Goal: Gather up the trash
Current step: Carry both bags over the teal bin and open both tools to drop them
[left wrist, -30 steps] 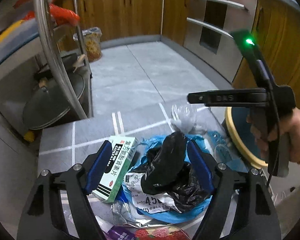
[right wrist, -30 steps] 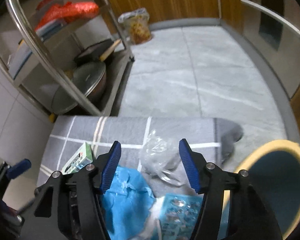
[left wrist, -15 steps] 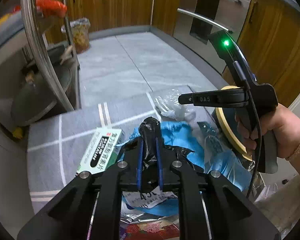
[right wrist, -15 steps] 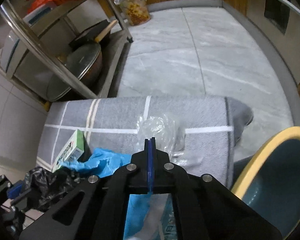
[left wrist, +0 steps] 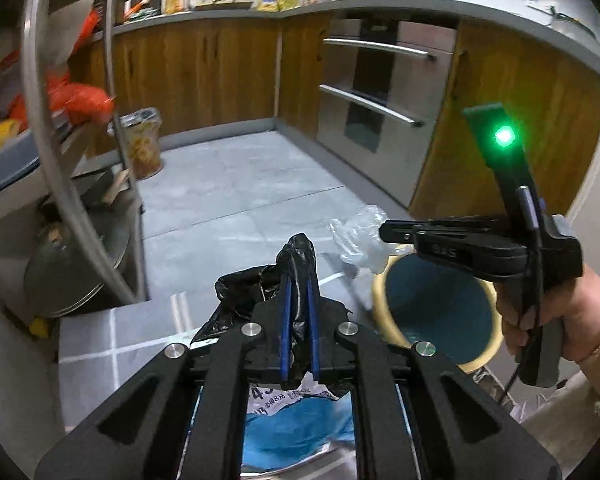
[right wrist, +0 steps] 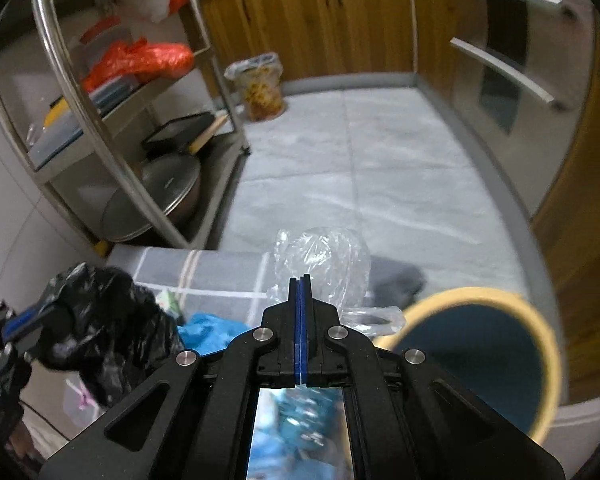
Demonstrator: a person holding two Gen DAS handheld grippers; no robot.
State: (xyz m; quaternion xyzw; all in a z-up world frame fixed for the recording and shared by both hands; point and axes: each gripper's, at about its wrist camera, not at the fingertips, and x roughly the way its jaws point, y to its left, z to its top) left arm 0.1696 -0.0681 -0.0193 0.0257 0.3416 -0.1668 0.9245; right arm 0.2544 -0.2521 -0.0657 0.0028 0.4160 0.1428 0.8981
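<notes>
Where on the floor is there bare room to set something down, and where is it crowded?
Free: the grey tiled floor between the metal rack, the wooden cabinets and the oven front; only a lined bin stands at its far side. The far striped part of the grey mat is also bare. Crowded: the near mat, with blue wrapping, and beside it the yellow-rimmed bin.

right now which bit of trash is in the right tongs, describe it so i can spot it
Find the round bin with the yellow rim and teal inside, on the kitchen floor. Just left of it, the right tongs pinch a crumpled clear plastic bag. It is see-through, unlike the black bag beside it.
</notes>
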